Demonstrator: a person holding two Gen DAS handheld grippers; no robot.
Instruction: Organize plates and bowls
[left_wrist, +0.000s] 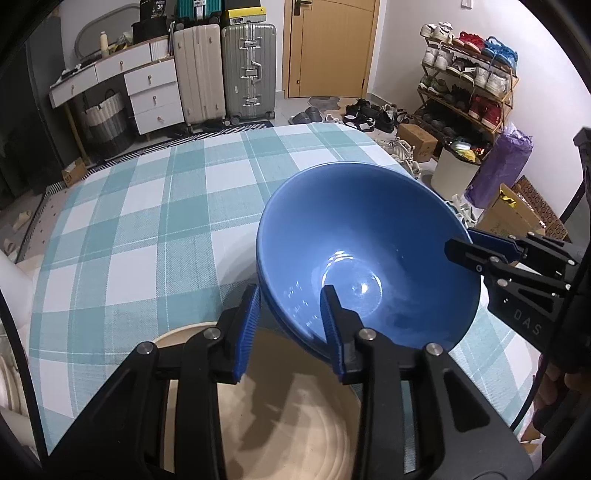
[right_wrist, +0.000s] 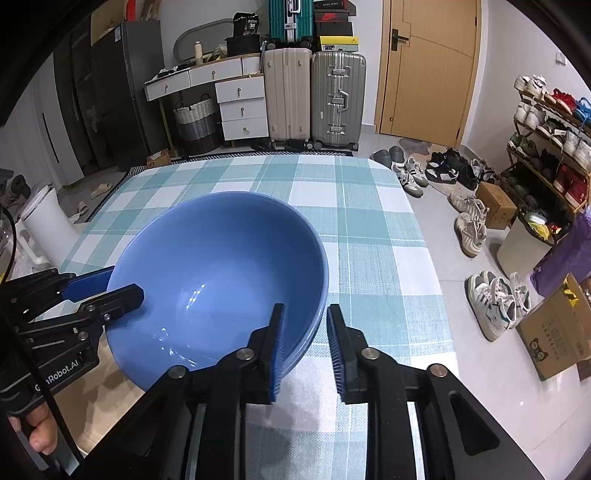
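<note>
Blue bowls (left_wrist: 369, 251) were seen stacked, at least 2 rims being visible at the lower edge, tilted toward the cameras over a teal-and-white checked tablecloth (left_wrist: 147, 206). In the left wrist view the stack filled the centre right of the frame, with a beige plate (left_wrist: 295, 424) lying beneath it at the bottom. The left gripper (left_wrist: 290, 332) was placed astride the near rim, 1 blue pad outside the wall and 1 inside; a gap was seen between the outer pad and the bowl, so the fingers appeared released rather than clenched. The right gripper (left_wrist: 458, 245) was seen at the right edge of that frame, straddling the opposite rim.

In the right wrist view the bowls (right_wrist: 221, 266) sat in the centre left. The right gripper (right_wrist: 306, 343) was set with its left pad against the rim and its right pad clear of it over the cloth, so its hold was loosened. The left gripper (right_wrist: 122, 284) was seen at the left edge of the frame.
</note>
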